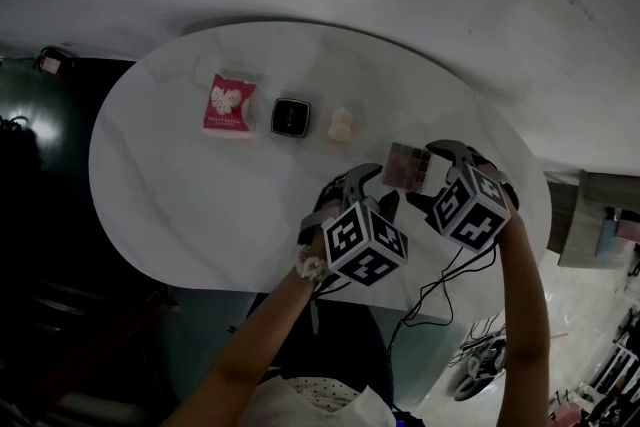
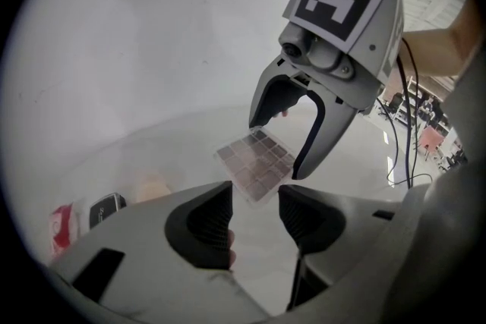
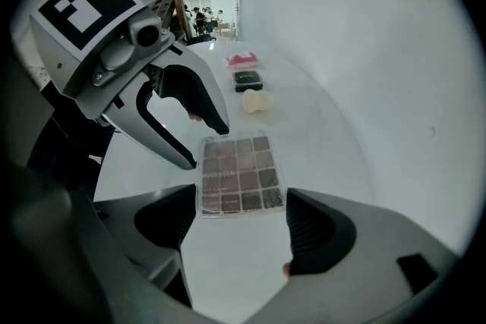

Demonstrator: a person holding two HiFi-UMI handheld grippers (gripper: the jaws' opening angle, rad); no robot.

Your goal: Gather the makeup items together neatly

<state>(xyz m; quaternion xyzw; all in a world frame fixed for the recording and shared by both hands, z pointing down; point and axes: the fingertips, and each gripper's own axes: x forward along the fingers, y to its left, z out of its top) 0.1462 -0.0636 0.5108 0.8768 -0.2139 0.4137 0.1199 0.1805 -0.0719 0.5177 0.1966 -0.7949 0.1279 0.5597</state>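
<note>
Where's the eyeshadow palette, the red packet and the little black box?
eyeshadow palette (image 3: 241,174), right gripper view, middle of its grid of pans.
red packet (image 1: 230,105), head view, middle of its front.
black box (image 1: 290,117), head view, centre of its top.

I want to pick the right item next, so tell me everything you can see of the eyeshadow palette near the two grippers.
The eyeshadow palette is a flat, square case with a clear-looking cover over a grid of square brown and mauve pans, and faint print across it. It lies flat on the white table, towards its right end and apart from the other items. Nothing grips it: the open right gripper stands just short of its near edge, and the open left gripper hovers at its side.
</note>
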